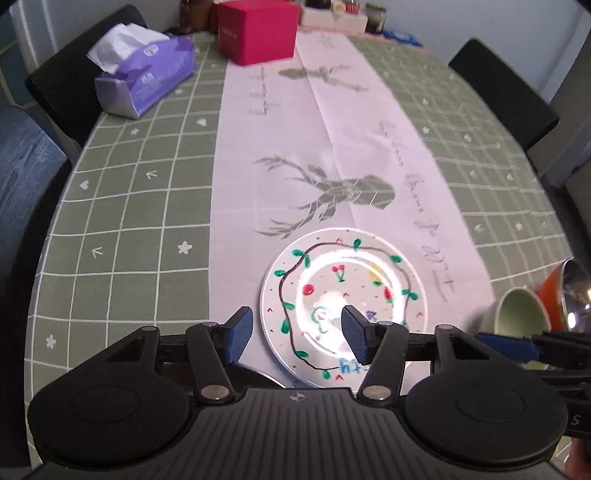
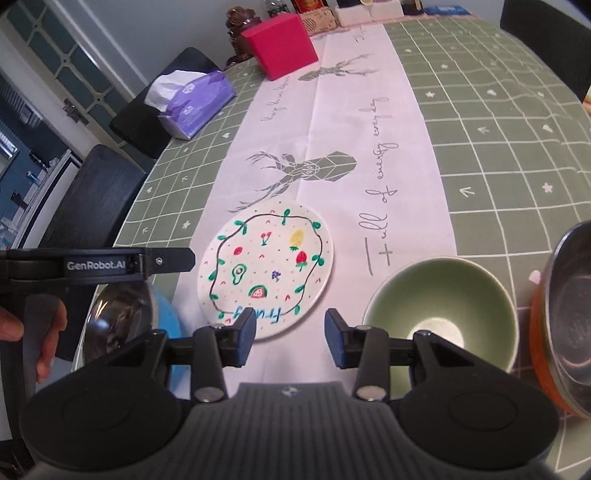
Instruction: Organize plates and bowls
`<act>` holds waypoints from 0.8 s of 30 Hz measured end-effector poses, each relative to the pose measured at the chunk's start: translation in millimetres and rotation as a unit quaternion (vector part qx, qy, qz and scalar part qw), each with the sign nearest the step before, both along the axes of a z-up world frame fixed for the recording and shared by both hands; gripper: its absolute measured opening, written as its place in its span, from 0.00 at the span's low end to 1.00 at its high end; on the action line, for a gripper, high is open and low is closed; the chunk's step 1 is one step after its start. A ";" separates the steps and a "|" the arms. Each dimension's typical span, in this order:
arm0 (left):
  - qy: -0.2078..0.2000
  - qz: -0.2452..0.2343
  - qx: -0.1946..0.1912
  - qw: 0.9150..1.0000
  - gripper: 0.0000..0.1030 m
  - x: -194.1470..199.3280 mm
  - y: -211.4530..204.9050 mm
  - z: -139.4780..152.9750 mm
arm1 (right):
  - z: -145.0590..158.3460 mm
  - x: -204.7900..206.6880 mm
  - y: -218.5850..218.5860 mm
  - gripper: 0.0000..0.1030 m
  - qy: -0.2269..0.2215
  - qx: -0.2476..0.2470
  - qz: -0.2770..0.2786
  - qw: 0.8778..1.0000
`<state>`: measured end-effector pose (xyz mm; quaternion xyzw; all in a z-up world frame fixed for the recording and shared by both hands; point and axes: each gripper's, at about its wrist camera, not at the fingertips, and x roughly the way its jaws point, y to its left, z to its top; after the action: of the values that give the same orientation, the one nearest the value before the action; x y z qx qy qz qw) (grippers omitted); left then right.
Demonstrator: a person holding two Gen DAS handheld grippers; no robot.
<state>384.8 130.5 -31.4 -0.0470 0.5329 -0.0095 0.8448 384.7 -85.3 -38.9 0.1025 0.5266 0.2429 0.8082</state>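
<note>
While both claws hover above the table (image 2: 498, 147), nothing is held in either; the left claw (image 1: 297, 334) is spread, its blue pads (image 1: 240, 332) apart over the near edge of the painted plate (image 1: 343, 295), one pad beside the rim and one above the plate's middle; the right claw (image 2: 290, 339) is spread too, empty, poised over the white runner (image 2: 351, 122) between the plate (image 2: 266, 273) and the green bowl (image 2: 441, 314); the plate lies flat on the runner; the green bowl stands upright just right of it; an orange steel-lined bowl (image 2: 565, 325) sits beside the green one; a blue steel-lined bowl (image 2: 122, 317) rests near the plate's left; a tissue pack (image 1: 144, 77) and red box (image 1: 258, 29) stand well apart at the far end.
</note>
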 end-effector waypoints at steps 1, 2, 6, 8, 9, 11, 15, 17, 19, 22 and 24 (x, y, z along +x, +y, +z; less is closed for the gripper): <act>0.007 -0.006 0.009 1.000 0.58 5.5 -0.5 -3.6 | -3.0 5.0 2.3 0.39 0.004 -0.004 -0.001 1.000; 0.014 -0.016 0.018 1.000 0.56 10.1 -1.6 -6.9 | -5.8 9.4 4.3 0.39 0.007 -0.008 -0.001 1.000; 0.033 -0.034 0.035 0.998 0.52 23.4 -1.7 -17.3 | -16.2 25.6 10.9 0.38 0.018 -0.017 0.000 1.000; 0.042 -0.038 0.029 0.998 0.49 28.4 1.0 -21.9 | -19.2 30.6 14.7 0.35 0.018 -0.021 0.005 1.000; 0.046 -0.039 0.028 0.998 0.47 30.3 2.2 -24.2 | -20.4 32.8 16.4 0.35 0.019 -0.023 0.006 1.000; 0.052 -0.038 0.033 0.997 0.47 35.2 4.0 -28.8 | -21.9 36.9 19.4 0.34 0.021 -0.022 0.004 1.000; 0.066 -0.043 0.033 0.996 0.47 40.1 5.7 -36.6 | -22.8 42.9 26.0 0.35 0.024 -0.030 0.004 0.999; 0.071 -0.044 0.035 0.996 0.47 40.9 5.5 -39.8 | -23.3 45.3 29.8 0.35 0.026 -0.037 0.005 0.999; 0.074 -0.043 0.032 0.996 0.47 41.7 6.1 -42.0 | -23.5 47.9 33.3 0.40 0.028 -0.044 0.008 0.999; 0.077 -0.038 0.018 0.996 0.47 41.7 8.2 -42.9 | -23.4 51.7 36.8 0.41 0.030 -0.055 0.006 0.998; 0.079 -0.035 0.008 0.996 0.47 42.0 9.3 -43.1 | -23.0 56.5 38.2 0.41 0.034 -0.055 0.007 0.998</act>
<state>426.8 139.8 -74.5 -0.0219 0.5992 -0.0307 0.7997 441.1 -47.1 -61.9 0.0620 0.5668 0.2158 0.7927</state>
